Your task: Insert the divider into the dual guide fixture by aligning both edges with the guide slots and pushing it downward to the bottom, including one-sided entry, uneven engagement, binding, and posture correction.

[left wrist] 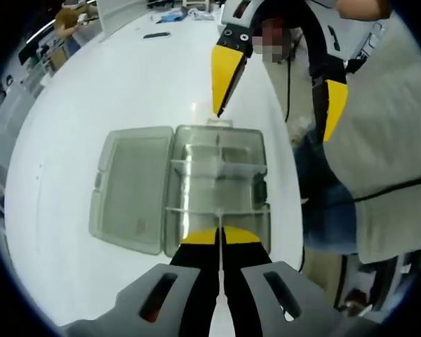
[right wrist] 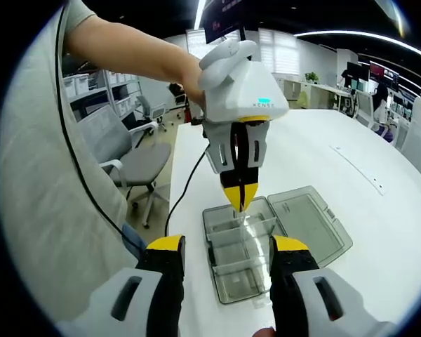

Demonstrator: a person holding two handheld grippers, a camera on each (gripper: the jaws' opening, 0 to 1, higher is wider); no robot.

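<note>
In the left gripper view we start at the left. A big white table (left wrist: 112, 105) fills that side. On it lies a clear plastic box (left wrist: 217, 189) with its lid (left wrist: 133, 186) flipped open flat to the left. The box has little rooms inside, made by thin clear walls.

At the bottom middle we see the left gripper (left wrist: 219, 237). Its two yellow tips are pressed close together. They pinch the near edge of a thin clear divider (left wrist: 217, 210) that crosses the near part of the box. We cannot tell how deep the divider sits in its slots.

Further right, the right gripper (left wrist: 274, 123) comes in from the top. Its jaws are spread wide. One yellow tip points down close to the far wall of the box. The other tip is off to the right, past the box. Behind it stands a person in a grey top (left wrist: 386, 126).

In the right gripper view, the grey top (right wrist: 42, 196) is on the left, with an office chair (right wrist: 130, 165) beyond it. In the middle, a hand (right wrist: 191, 81) holds the left gripper (right wrist: 240, 200) from above. Its yellow tips are together and point down into the box (right wrist: 238, 260), at the divider (right wrist: 249, 226). At the bottom, the right gripper (right wrist: 228, 246) stands wide, with one tip on each side of the box. The lid (right wrist: 309, 221) lies to the right on the table (right wrist: 379, 232).
</note>
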